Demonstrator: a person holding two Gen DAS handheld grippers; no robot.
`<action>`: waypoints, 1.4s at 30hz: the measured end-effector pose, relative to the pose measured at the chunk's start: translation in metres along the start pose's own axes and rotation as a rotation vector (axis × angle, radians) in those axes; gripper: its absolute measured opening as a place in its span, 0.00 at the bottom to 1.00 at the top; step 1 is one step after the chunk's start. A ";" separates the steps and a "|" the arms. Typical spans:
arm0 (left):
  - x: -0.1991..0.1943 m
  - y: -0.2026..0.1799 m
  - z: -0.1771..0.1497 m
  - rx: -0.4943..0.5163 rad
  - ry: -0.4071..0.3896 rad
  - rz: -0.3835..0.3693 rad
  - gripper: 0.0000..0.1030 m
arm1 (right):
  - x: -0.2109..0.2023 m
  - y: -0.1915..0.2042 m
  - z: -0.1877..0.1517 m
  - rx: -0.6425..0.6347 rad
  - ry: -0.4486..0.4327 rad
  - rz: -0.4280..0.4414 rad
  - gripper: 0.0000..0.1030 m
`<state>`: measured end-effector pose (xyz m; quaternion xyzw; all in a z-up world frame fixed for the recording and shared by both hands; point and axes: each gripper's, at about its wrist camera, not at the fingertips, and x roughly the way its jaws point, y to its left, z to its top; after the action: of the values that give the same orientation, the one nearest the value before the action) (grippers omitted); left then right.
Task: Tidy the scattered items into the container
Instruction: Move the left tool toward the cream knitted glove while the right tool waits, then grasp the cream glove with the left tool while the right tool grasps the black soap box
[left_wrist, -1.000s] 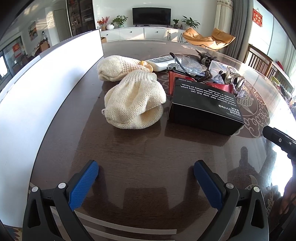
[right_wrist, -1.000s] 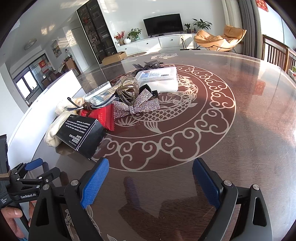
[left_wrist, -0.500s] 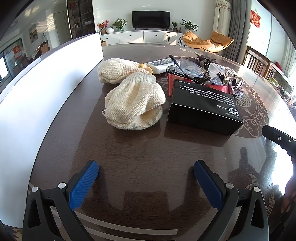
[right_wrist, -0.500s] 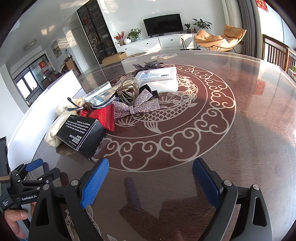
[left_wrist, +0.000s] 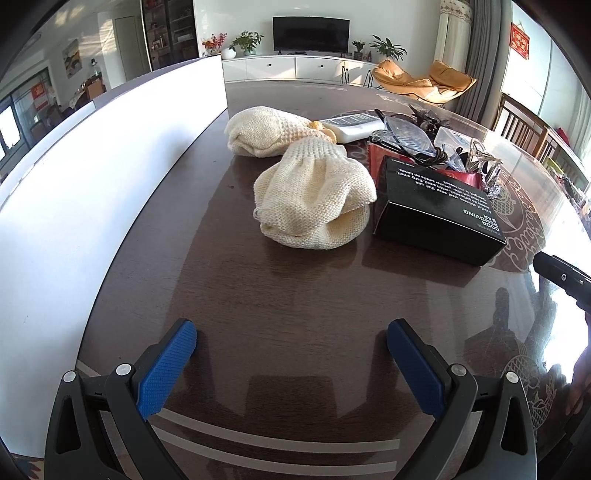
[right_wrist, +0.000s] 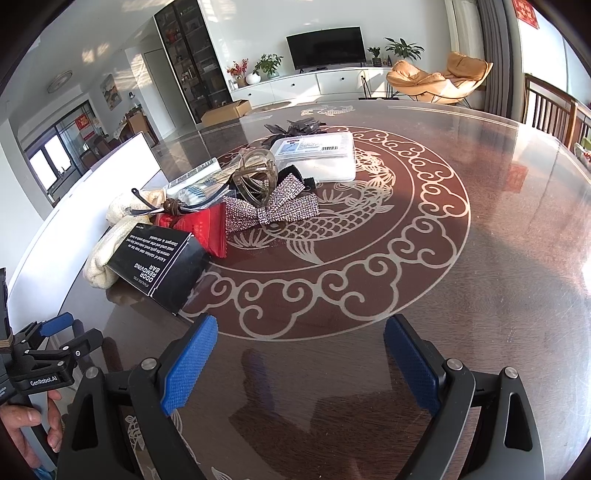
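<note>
Across the dark glossy worktop (left_wrist: 288, 295) the clutter sits in one loose heap. From the left wrist view, a cream knitted hat (left_wrist: 314, 199) lies at about 12 o'clock from the left gripper (left_wrist: 291, 354), whose blue pads stand wide apart with nothing between them. A second knitted hat (left_wrist: 266, 133) lies beyond it, and a black odor-removing bar box (left_wrist: 439, 218) sits just beside the near hat at 1 o'clock. The white container (left_wrist: 92, 192) has its wall running along 9 to 11 o'clock. From the right wrist view, the right gripper (right_wrist: 299, 350) is also wide and empty; a rhinestone bow (right_wrist: 273, 210), a hair claw clip (right_wrist: 258, 177), a red packet (right_wrist: 207, 229) and a clear plastic case (right_wrist: 317, 155) lie at 11 to 12 o'clock.
</note>
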<state>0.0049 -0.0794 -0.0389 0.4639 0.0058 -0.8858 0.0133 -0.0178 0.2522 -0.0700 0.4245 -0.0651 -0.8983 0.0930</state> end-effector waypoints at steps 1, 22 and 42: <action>0.000 0.002 -0.001 -0.003 0.000 0.003 1.00 | 0.000 0.001 0.000 -0.005 0.002 -0.005 0.90; 0.055 0.001 0.081 0.104 0.102 -0.067 1.00 | 0.001 0.003 0.000 -0.017 0.006 -0.002 0.90; 0.070 -0.036 0.099 0.149 -0.016 -0.111 1.00 | -0.003 -0.007 -0.001 0.028 -0.013 0.056 0.90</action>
<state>-0.1171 -0.0464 -0.0404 0.4555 -0.0347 -0.8868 -0.0703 -0.0159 0.2601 -0.0698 0.4178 -0.0901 -0.8971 0.1117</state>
